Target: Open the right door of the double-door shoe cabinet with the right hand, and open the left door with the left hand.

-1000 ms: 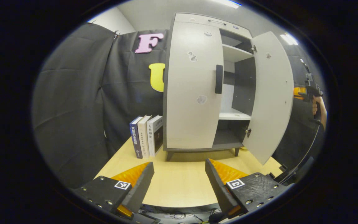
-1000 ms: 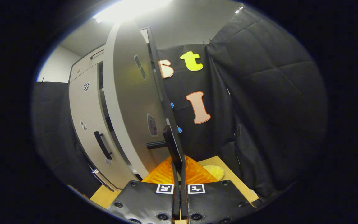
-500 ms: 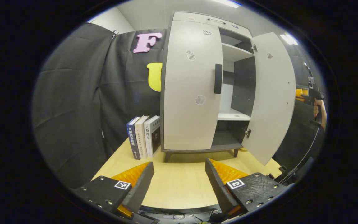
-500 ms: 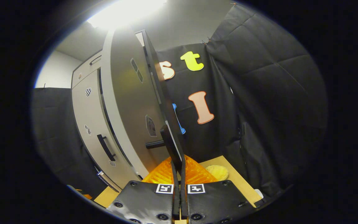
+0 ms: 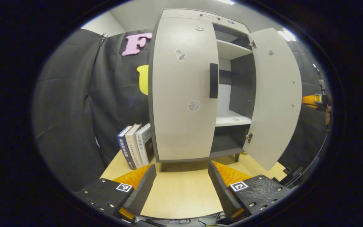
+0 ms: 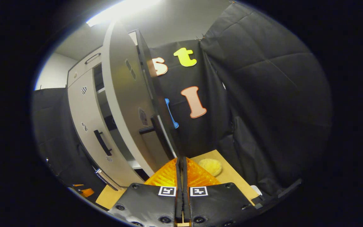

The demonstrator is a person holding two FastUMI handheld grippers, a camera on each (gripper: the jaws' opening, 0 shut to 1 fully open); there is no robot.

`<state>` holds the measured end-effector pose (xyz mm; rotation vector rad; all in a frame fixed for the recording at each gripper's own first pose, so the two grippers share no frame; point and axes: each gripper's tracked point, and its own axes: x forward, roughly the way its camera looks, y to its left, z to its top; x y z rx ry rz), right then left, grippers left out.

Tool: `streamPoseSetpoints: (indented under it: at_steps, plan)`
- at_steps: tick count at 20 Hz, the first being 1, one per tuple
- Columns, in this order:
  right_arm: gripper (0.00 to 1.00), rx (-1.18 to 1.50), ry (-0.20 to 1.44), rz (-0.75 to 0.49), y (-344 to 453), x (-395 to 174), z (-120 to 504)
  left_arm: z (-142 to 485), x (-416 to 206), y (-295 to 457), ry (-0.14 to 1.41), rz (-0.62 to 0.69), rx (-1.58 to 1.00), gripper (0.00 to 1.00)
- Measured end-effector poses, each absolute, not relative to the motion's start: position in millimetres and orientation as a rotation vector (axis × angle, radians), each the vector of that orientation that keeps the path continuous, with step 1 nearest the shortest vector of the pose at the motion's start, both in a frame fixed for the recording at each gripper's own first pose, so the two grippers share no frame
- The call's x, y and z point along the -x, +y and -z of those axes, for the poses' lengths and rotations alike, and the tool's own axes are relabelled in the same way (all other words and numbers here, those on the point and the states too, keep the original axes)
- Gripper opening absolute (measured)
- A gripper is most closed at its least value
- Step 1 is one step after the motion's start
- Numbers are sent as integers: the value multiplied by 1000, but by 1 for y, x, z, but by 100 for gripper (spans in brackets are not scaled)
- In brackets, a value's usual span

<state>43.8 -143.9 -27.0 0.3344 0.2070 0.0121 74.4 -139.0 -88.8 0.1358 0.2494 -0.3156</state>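
The shoe cabinet stands on the wooden table. Its left door is closed, with a dark vertical handle at its inner edge. My left gripper is open low in front of that door, well short of it, with nothing between its fingers. The right door is swung wide, baring the shelves. In the right gripper view this right door stands edge-on. Its handle runs down into the tips of my right gripper, which is shut on it. That right gripper also peeks past the door's edge.
Three books stand upright left of the cabinet. A yellow round sponge-like thing lies on the table behind the open door. Black cloth walls close in on both sides.
The right door has swung a little wider with my right gripper on its handle. My left gripper has moved nearer the cabinet, so the left door looms larger.
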Motion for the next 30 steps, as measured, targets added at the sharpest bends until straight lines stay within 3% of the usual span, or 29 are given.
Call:
streamPoseSetpoints:
  at_steps: [12, 18, 19, 22, 25, 26, 27, 28, 29, 30]
  plan:
    - [2, -277, 96, 331, -312, -80, 27, -34, -174, -265, 18, 308, -108, 95]
    - [0, -221, 107, 322, -346, -136, 42, -71, -212, -297, -35, 248, -98, 95]
    - [16, -210, 124, 306, -345, -145, 47, -76, -218, -300, -45, 235, -93, 94]
    - [39, -198, 143, 246, -335, -168, 56, -87, -233, -318, -65, 236, -100, 92]
    - [83, -180, 164, 219, -333, -179, 75, -93, -249, -331, -87, 231, -132, 92]
    - [100, -187, 162, 189, -327, -186, 75, -94, -255, -332, -94, 213, -133, 77]
    - [93, -195, 155, 169, -323, -188, 76, -95, -252, -333, -98, 216, -134, 62]
    - [98, -203, 148, 157, -320, -193, 77, -96, -256, -333, -102, 204, -141, 56]
    - [97, -206, 144, 149, -318, -198, 78, -95, -260, -331, -103, 190, -149, 56]
    - [97, -208, 145, 143, -317, -203, 79, -95, -264, -330, -99, 183, -158, 62]
